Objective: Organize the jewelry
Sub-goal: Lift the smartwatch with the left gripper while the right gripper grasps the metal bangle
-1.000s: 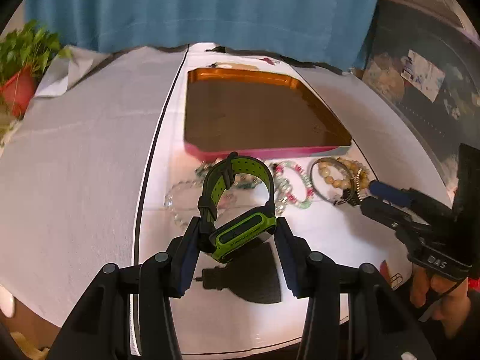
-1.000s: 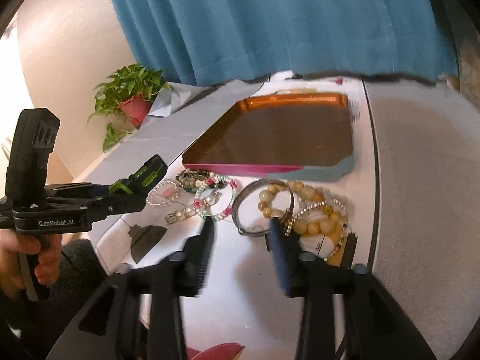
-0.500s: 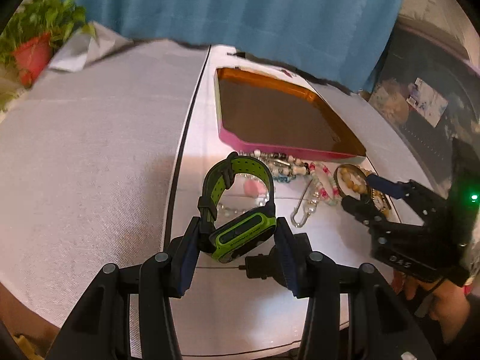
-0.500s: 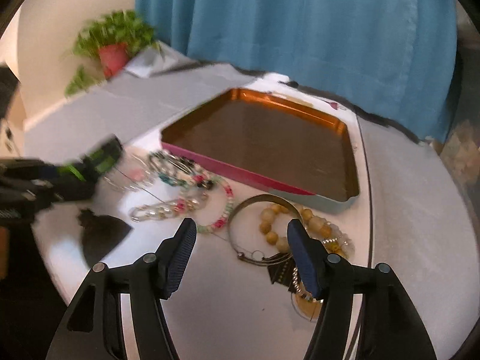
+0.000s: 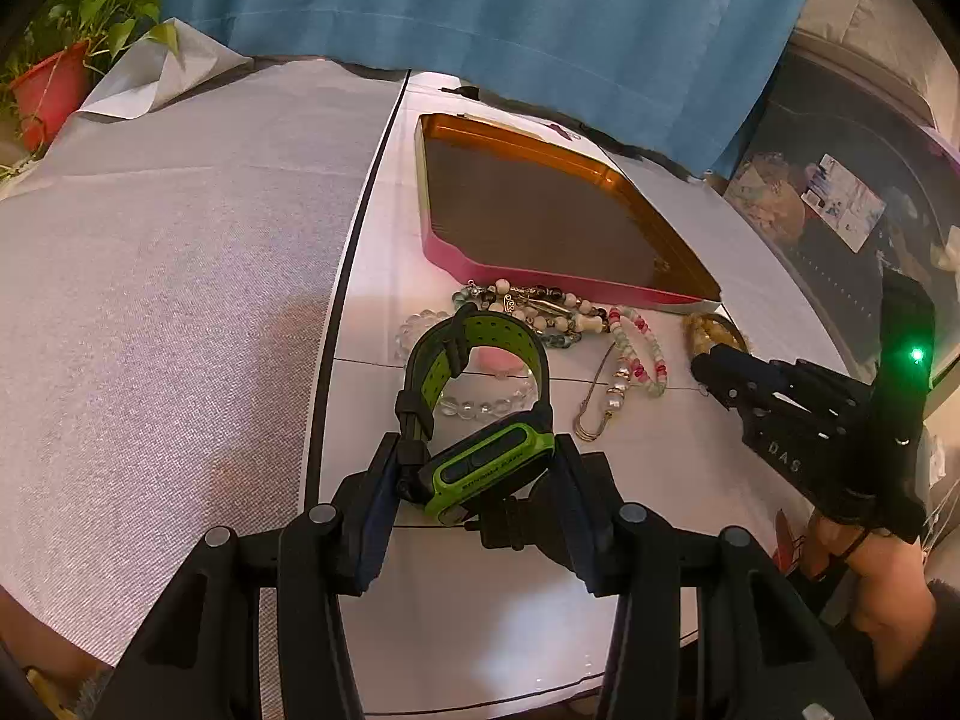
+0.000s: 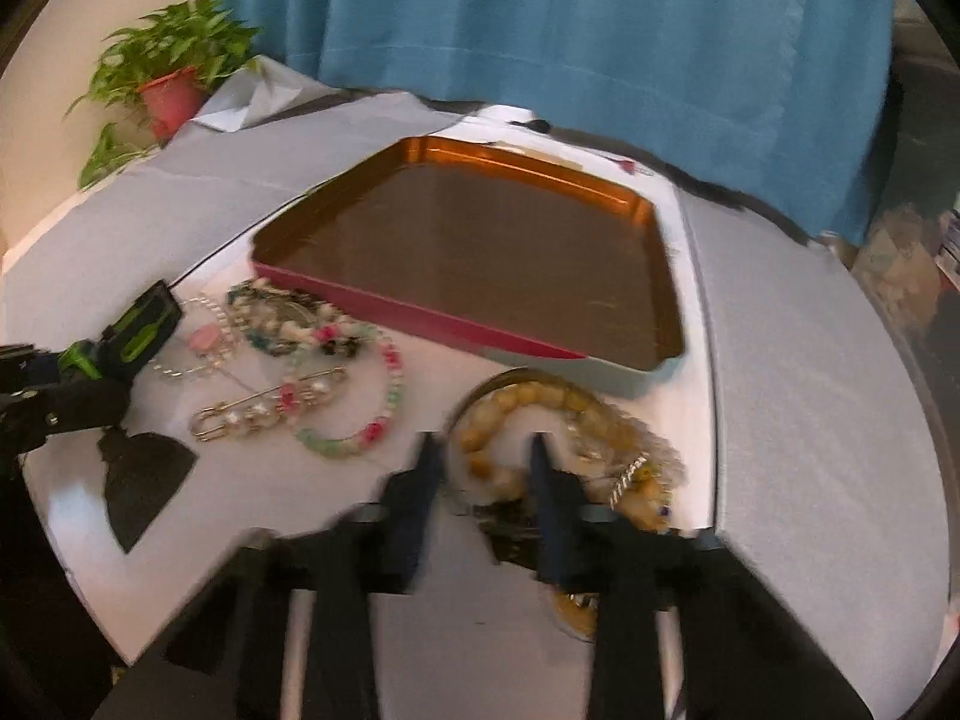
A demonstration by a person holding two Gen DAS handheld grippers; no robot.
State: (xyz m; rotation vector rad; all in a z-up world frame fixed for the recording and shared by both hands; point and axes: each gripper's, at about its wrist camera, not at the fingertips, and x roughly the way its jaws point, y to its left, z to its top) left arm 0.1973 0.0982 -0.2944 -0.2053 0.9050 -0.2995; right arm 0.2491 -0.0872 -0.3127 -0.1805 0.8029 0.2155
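Observation:
My left gripper point(image 5: 477, 468) is shut on a green and black sports watch point(image 5: 486, 462), held just above the white table mat; the right wrist view also shows this watch point(image 6: 141, 330) at its left edge. My right gripper point(image 6: 485, 450) hangs low over a yellow bead bracelet point(image 6: 480, 465) that lies inside a metal bangle point(image 6: 480, 387). Its jaws are closing with the beads between them, and the blur hides any contact. From the left wrist view the right gripper point(image 5: 714, 366) points at the same pile. A pink-walled tray point(image 5: 540, 273) with a brown floor lies behind the jewelry.
On the mat before the tray point(image 6: 420, 315) lie a pink and green bead bracelet point(image 6: 384, 414), a gold pin point(image 6: 264, 414), a clear bead bracelet point(image 5: 480, 405) and a mixed bead strand point(image 5: 540, 306). A potted plant point(image 6: 174, 78) stands far left and a blue curtain point(image 6: 570, 30) hangs behind.
My right gripper swung right over the yellow beads and bangle, and its jaws narrowed. The left gripper drifted a little with the watch still in it.

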